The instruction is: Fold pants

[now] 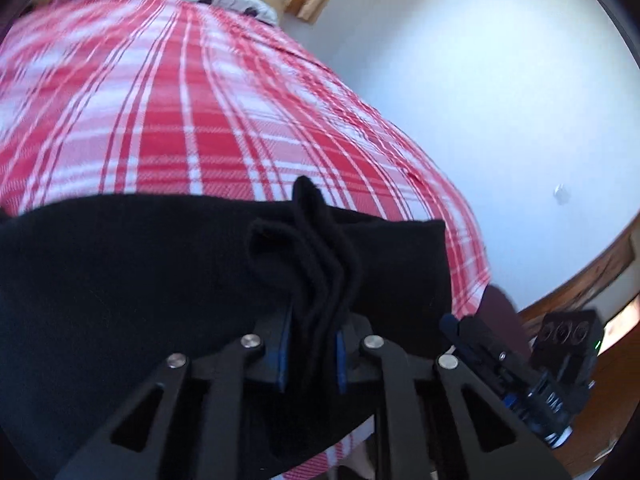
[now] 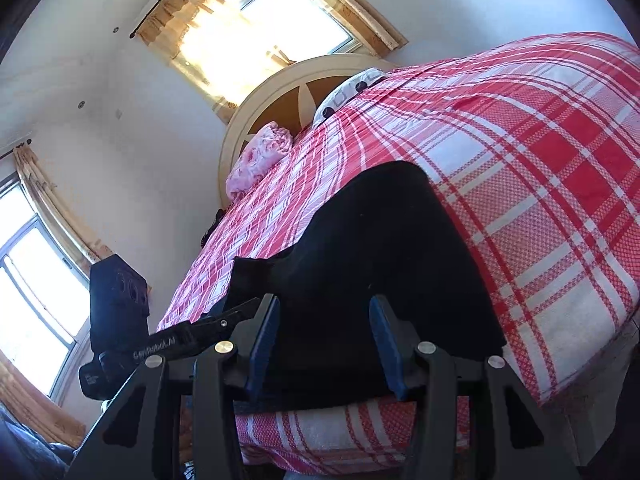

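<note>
So the black pants (image 1: 140,280) lie on the plaid bed (image 1: 200,120), stretching toward 12 o'clock. Left claw (image 1: 312,354) pinches a bunched edge; right claw (image 2: 324,344), nearby, gapes wide over flat fabric.

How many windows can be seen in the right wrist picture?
2. One window is at the top, above the bed's round headboard. The other window is at the left edge, behind the other gripper's camera. More may lie outside the view.
</note>
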`<state>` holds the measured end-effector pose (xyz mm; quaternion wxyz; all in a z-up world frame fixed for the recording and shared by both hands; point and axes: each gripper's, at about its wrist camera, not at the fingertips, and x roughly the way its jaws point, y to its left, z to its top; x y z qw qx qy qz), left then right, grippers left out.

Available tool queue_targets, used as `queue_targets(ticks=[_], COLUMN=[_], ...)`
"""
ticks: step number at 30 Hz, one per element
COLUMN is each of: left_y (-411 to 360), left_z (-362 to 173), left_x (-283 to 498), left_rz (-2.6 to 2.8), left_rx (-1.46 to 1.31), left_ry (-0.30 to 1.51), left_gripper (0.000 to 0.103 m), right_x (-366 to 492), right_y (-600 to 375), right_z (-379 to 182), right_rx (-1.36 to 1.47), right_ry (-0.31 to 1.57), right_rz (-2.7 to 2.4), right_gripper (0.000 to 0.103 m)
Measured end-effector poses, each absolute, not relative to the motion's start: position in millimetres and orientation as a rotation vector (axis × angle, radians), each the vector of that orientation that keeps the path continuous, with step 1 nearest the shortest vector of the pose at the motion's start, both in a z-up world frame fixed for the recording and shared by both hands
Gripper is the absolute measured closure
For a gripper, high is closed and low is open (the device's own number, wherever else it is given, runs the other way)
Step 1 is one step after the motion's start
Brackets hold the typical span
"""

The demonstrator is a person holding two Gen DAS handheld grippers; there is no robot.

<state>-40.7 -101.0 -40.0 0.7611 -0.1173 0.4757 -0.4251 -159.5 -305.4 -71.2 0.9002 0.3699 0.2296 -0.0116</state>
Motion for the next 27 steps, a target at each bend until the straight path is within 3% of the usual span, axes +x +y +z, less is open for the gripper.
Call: queue_targets(ticks=[6, 11, 17, 24, 27], left_y=[-88, -64, -55, -49, -38], left_z=[-35, -6, -47, -54, -55], left_x=[-46, -64, -61, -64, -56], left_rz=[-0.887, -0.847, -0.699, -0.717, -0.740], left_rx=[-0.276, -0.258, -0.236, -0.229, -0.266], left_ry=[1.001, 0.845, 0.972, 0.933, 0.944], left_gripper=[0.089, 0.089, 0.088, 0.081, 0.077], right_x=[-161, -166, -140, -64, -60], right_y=[-311, -318, -332, -325, -330], right_z=[-72, -62, -42, -64, -67], right_rx=[0.787, 0.767, 0.686, 0.500, 0.520], right_ry=[0.471, 0.445, 0.446, 0.639, 0.600], right_rz=[-0.043, -0.080, -0.111, -0.206, -0.219], right_gripper=[0.054, 0.054, 0.054, 0.062, 0.062])
